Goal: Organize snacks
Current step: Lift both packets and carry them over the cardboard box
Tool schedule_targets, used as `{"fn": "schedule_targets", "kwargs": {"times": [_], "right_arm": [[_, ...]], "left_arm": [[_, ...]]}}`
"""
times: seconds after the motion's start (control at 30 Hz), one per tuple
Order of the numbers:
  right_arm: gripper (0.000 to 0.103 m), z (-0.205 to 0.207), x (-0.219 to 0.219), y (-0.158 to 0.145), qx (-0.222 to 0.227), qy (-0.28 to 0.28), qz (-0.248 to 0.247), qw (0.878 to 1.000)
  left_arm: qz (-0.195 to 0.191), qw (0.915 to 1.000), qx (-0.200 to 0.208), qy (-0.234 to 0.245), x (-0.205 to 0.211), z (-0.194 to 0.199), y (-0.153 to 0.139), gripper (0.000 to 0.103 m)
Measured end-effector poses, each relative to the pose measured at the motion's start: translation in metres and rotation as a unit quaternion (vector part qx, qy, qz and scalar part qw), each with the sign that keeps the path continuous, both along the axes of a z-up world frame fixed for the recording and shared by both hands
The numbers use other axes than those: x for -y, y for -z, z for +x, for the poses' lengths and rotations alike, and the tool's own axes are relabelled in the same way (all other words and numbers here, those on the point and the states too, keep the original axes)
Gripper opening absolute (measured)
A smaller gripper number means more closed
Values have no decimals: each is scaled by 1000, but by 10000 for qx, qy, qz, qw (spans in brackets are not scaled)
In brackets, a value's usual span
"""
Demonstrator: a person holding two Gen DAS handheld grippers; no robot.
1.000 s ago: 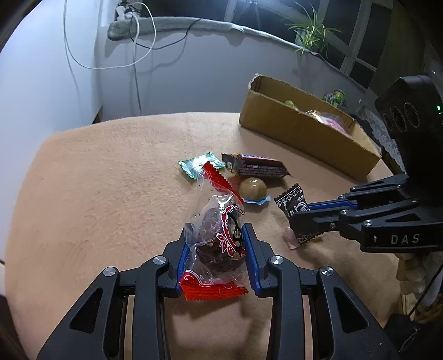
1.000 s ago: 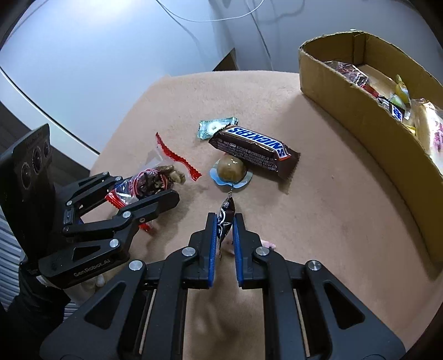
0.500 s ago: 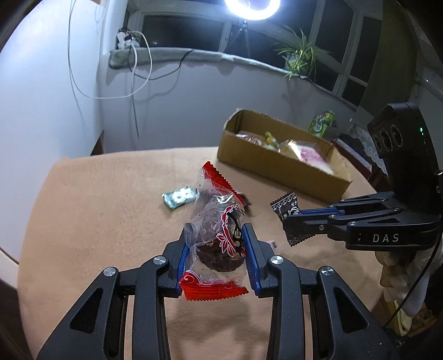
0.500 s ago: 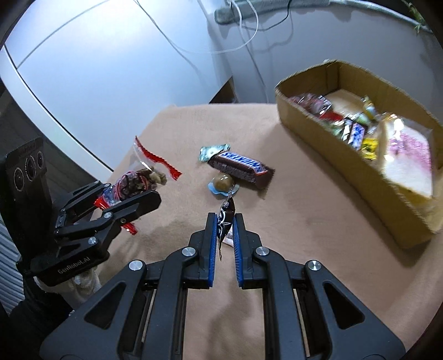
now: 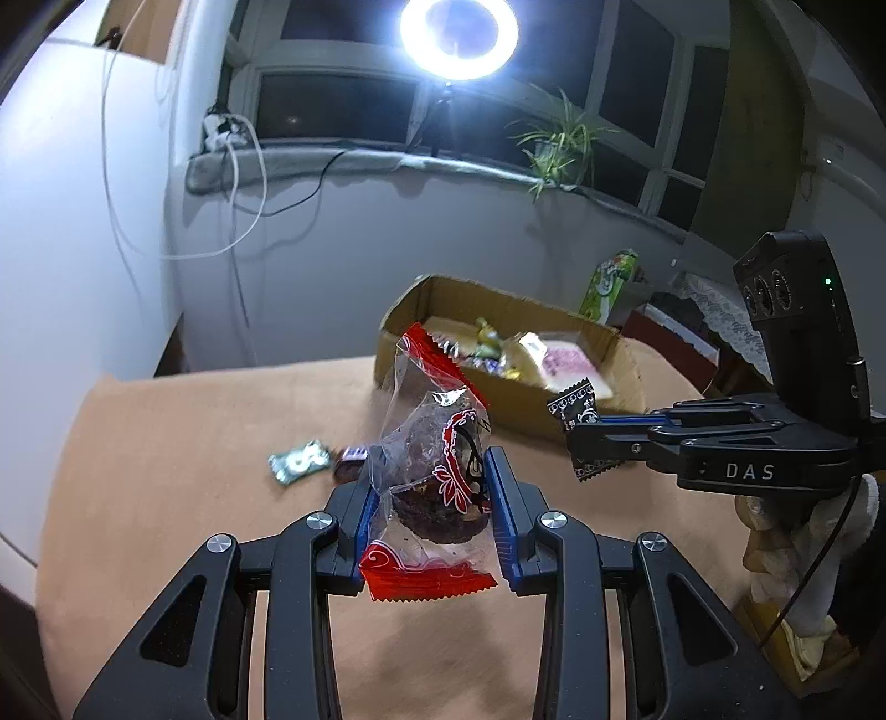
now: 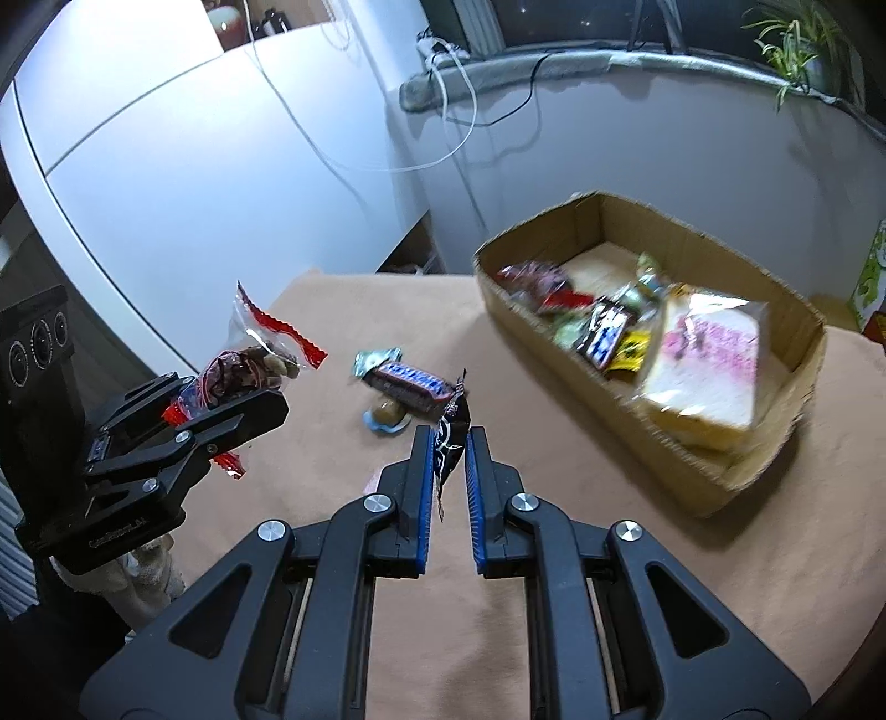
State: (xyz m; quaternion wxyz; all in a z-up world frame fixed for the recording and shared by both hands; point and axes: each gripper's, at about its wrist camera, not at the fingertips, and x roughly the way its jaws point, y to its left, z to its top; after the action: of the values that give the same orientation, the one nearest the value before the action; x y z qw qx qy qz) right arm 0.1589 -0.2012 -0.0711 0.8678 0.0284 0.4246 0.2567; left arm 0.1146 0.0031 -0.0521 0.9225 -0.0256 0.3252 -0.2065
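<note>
1. The left gripper [image 5: 434,493] is raised above the worktop [image 5: 166,443], its jaws closed partway on a clear packet with red ends [image 5: 429,471] that holds a dark brown cake; the blue pads press on both sides of the packet
2. The right gripper [image 6: 447,443], seen from the left wrist view on the right side of the scene, has its jaws closed almost fully on a small black sachet [image 6: 451,429] with a white pattern, which stands on edge between the pads, clear of the worktop
3. A cardboard box [image 6: 775,459] sits on the far right part of the tan-covered worktop and holds several wrapped snacks, among them a large pale pink and white packet [image 6: 714,360] leaning against its near wall
4. Three snacks lie on the cloth between the two grippers: a chocolate bar in a brown and blue wrapper [image 6: 410,382], a green sweet wrapper [image 6: 374,359] touching its far left end, and a small round brown sweet on a blue base [image 6: 387,415] just beside its near side
5. A ring light [image 5: 459,39] shines above the window ledge at the far end of the room, with a potted plant [image 5: 559,144] to its right
</note>
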Motion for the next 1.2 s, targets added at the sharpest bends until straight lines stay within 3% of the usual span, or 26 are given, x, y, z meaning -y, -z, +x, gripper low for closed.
{"fn": "schedule_targets", "kwargs": {"times": [0.53,1.2], "right_arm": [[11,39,45,-17,267,383,78,9989],[11,112,76,-23,373,724,-119,9966]], "left_arm": [[-171,9995,231,156,40,35,-21,33],[-142,9994,175,281,84,104,-16,33]]}}
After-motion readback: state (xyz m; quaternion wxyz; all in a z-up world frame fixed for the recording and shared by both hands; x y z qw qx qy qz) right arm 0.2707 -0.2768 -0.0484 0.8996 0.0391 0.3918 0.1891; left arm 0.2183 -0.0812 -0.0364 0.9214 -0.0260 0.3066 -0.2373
